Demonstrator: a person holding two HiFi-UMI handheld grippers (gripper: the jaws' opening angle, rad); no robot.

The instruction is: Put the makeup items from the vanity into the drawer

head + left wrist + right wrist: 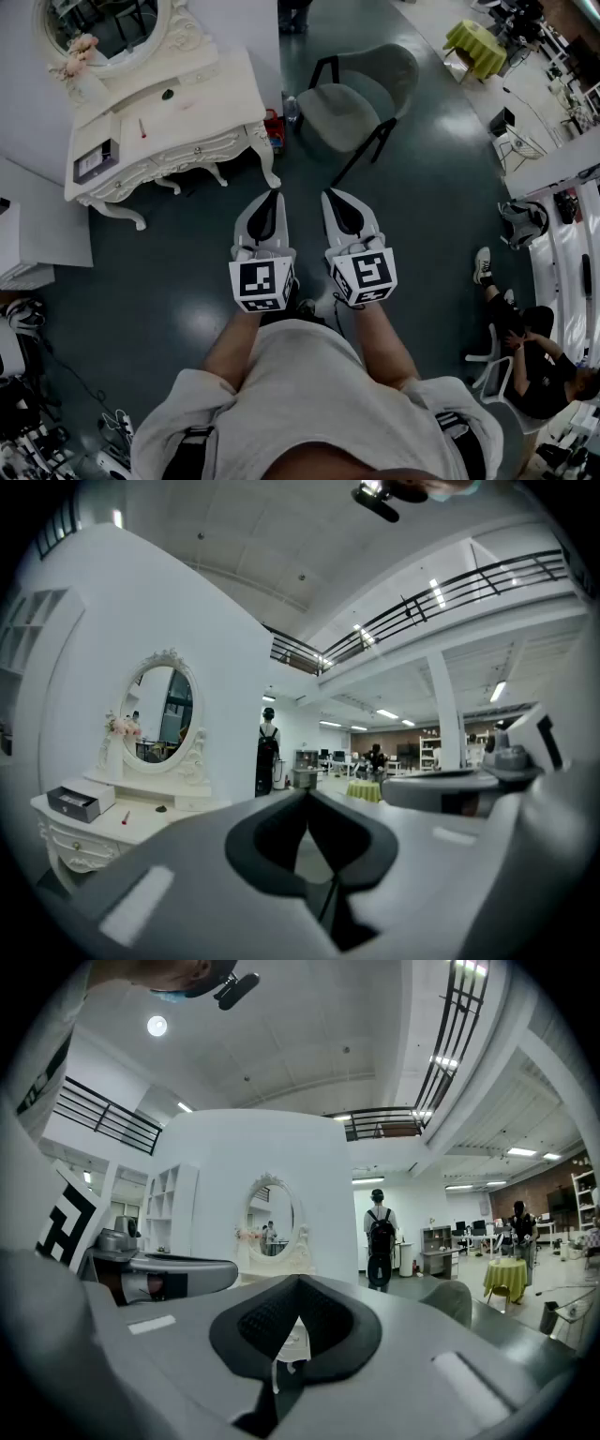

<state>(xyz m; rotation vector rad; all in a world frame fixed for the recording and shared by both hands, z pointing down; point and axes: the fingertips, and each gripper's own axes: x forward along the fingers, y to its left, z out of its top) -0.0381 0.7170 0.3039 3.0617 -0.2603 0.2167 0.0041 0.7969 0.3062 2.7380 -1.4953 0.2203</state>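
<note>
left gripper [272, 199] and right gripper [334, 199], head view: both are held side by side at waist height over bare floor, each with its jaws pressed together on nothing. the vanity [225, 98] stands well apart, ahead and to the person's left. on its top lie a thin red stick [142, 128], its long axis running roughly from the mirror [103, 28] side toward the front edge, and a small dark round item [168, 94] nearer the mirror. a dark box [94, 161] sits at the left end of the top. the drawer front [192, 155] below looks closed. a chair [361, 98] stands to the right of the vanity, ahead of the right gripper.

left gripper view: the left gripper [307, 794] shows its tips meeting in a point, with only floor beyond. the vanity [56, 841] sits low at the left, bearing the red stick [125, 817], the dark round item [161, 809] and the dark box [80, 802].

right gripper view: the right gripper [298, 1283] is likewise closed and empty. the mirror [270, 1218] appears far off just above the tips; the items themselves are too small to make out.

judgement: the task's things lie forward-left, so the left gripper is the nearer. an approach on foot is needed before either can reach the drawer.
</note>
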